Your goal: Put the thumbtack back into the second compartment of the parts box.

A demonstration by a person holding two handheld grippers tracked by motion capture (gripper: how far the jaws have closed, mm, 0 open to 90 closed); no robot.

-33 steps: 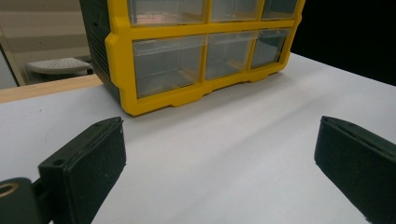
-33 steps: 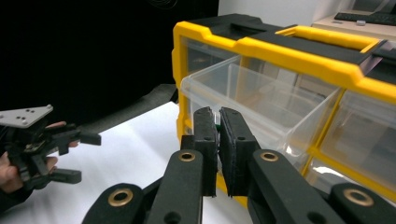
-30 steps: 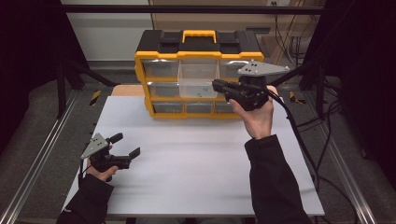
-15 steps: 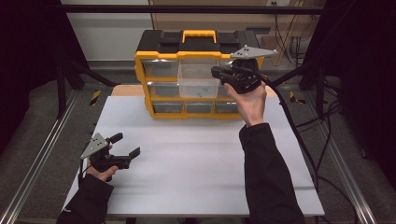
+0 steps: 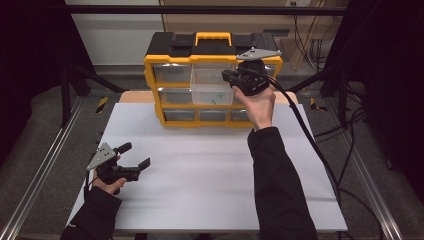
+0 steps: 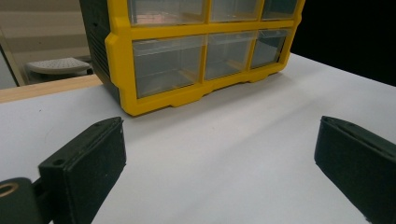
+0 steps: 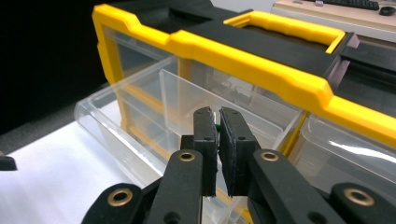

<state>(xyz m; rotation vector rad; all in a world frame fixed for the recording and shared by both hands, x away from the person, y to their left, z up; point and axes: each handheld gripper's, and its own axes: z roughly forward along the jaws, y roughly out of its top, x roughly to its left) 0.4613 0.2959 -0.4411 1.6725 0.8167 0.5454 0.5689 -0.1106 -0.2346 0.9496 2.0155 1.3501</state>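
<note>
A yellow and black drawer organizer (image 5: 150, 65) stands at the back of the white table (image 5: 200, 175). Its clear top middle drawer (image 5: 210, 92) is pulled out, with small green bits inside. My right gripper (image 5: 227, 76) hovers at that drawer's right side, pointing left. In the right gripper view the right gripper (image 7: 218, 114) is shut over the open drawer (image 7: 140, 116), and a tiny green piece (image 7: 216, 126) shows pinched between the pads. My left gripper (image 5: 136, 155) rests open near the table's front left, nothing between its jaws. The left gripper (image 6: 219, 135) faces the organizer (image 6: 121, 70).
The organizer's other clear drawers (image 6: 168, 65) are pushed in. A yellow carry handle (image 7: 285, 25) runs along its top. A black cable (image 5: 305, 135) trails from the right gripper past the table's right edge. Metal rails (image 5: 45, 165) flank the table.
My right hand has moved left and farther toward the organizer, bringing the shut gripper over the open drawer. The left gripper has stayed where it was.
</note>
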